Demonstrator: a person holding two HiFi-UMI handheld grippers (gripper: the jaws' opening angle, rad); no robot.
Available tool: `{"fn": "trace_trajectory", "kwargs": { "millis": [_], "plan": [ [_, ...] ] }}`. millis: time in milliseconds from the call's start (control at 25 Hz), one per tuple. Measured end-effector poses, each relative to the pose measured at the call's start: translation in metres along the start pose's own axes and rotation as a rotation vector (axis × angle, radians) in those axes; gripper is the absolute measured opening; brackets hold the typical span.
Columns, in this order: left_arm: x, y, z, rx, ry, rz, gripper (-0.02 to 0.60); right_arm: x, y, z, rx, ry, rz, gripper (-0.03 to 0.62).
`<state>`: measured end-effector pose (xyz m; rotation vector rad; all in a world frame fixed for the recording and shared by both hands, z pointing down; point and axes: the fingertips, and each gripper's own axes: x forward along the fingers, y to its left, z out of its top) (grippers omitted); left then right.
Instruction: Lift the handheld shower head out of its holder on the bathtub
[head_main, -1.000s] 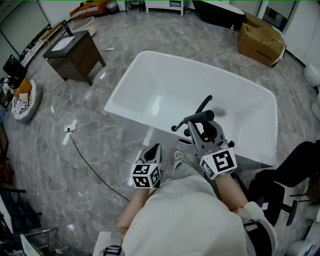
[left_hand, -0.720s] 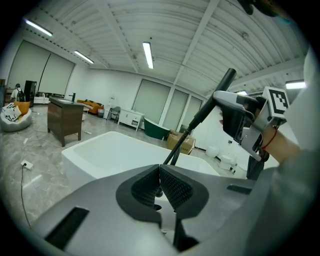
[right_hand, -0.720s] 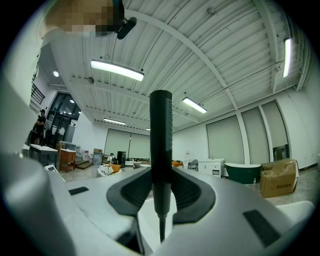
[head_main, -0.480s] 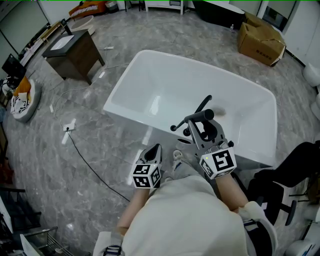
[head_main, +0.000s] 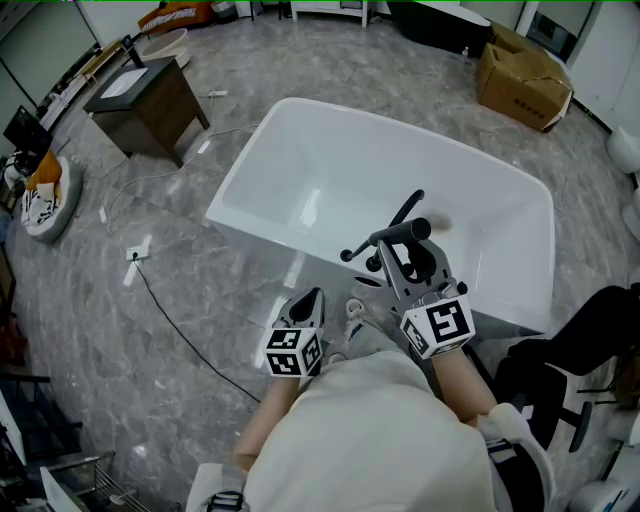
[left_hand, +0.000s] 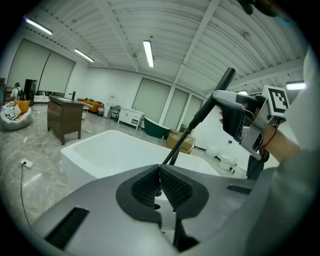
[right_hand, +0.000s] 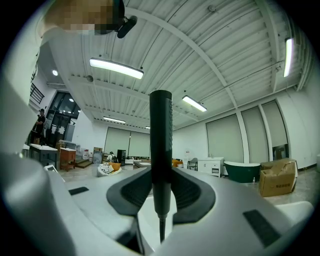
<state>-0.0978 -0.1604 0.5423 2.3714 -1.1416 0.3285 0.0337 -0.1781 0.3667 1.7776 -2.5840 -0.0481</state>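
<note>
The handheld shower head (head_main: 405, 234) is a dark wand, and my right gripper (head_main: 396, 248) is shut on its handle above the near rim of the white bathtub (head_main: 240, 170). In the right gripper view the shower head (right_hand: 160, 140) stands upright between the pads, narrowing to its hose below. From the left gripper view the shower head (left_hand: 220, 85) slants up, and its hose (left_hand: 175, 150) drops toward the bathtub (left_hand: 100, 140). My left gripper (head_main: 308, 298) hangs shut and empty just outside the rim; the left gripper (left_hand: 160, 182) has its pads together. The holder is hidden.
A dark wooden cabinet (head_main: 150, 100) stands on the floor at the back left. A cardboard box (head_main: 520, 80) lies at the back right. A black cable (head_main: 170, 320) runs over the grey floor, and a black chair (head_main: 590, 330) is at the right.
</note>
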Motion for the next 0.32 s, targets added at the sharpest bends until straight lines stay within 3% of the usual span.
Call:
{"fn": "trace_trajectory", "kwargs": {
  "millis": [320],
  "plan": [
    [-0.0001,0.0003,-0.0015,0.002,-0.001,0.002,0.020,0.0007,0.0007,-0.0007,0.009,0.000,-0.001,0.127]
  ]
}}
